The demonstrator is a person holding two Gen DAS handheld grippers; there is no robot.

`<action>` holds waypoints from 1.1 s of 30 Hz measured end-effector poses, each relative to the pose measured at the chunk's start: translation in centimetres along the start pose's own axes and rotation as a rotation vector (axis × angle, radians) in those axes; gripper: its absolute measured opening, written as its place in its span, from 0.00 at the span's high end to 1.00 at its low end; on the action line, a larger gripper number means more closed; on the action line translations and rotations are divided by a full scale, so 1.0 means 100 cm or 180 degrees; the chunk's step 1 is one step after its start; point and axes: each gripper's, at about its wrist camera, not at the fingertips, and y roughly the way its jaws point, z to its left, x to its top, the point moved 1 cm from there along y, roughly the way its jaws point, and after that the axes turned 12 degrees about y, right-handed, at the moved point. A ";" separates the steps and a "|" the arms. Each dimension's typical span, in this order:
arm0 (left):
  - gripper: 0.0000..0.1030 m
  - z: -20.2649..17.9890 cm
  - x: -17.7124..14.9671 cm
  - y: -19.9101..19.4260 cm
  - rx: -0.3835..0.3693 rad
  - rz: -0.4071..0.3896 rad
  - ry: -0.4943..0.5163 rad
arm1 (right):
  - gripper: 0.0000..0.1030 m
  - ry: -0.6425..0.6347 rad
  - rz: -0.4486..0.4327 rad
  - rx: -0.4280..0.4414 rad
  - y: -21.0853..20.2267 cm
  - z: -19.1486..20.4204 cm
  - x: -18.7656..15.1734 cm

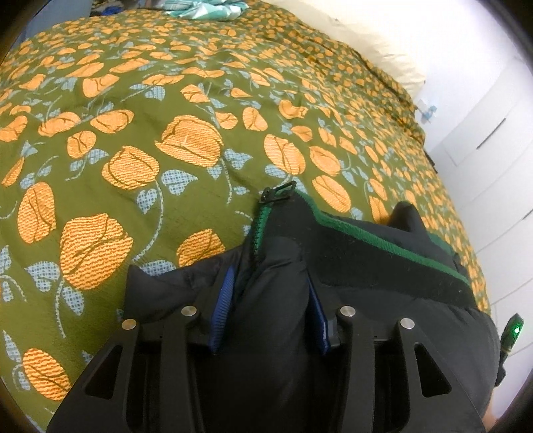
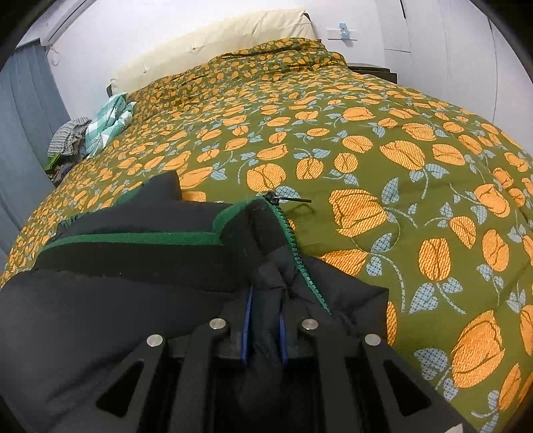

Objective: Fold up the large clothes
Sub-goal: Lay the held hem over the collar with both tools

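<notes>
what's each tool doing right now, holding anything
Left tool: shut on the black jacket.
Right tool: shut on the black jacket.

Bed covered by an olive bedspread (image 2: pixel 333 110) printed with orange flowers and pale blue leaves. Cream headboard cushion (image 2: pixel 213 43) set against a white wall (image 2: pixel 133 26). Blue-grey curtain (image 2: pixel 26 110) seen beside the bed. White drawer fronts (image 1: pixel 493 133) with dark handles noted on the opposite side. Crumpled teal checked cloth (image 2: pixel 110 120) left near the bed's edge.

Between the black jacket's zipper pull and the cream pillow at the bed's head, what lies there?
Only the floral bedspread lies between the zipper pull and the pillow, seen in the right wrist view.
</notes>
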 end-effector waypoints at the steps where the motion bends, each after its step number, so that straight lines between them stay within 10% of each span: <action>1: 0.56 0.000 0.000 0.000 -0.0003 -0.0001 -0.0003 | 0.88 0.0004 0.0000 0.0006 0.000 0.000 0.000; 33: 0.56 0.002 -0.002 -0.004 -0.0065 -0.0019 -0.0059 | 0.88 0.0054 -0.0006 0.0066 -0.001 -0.004 -0.001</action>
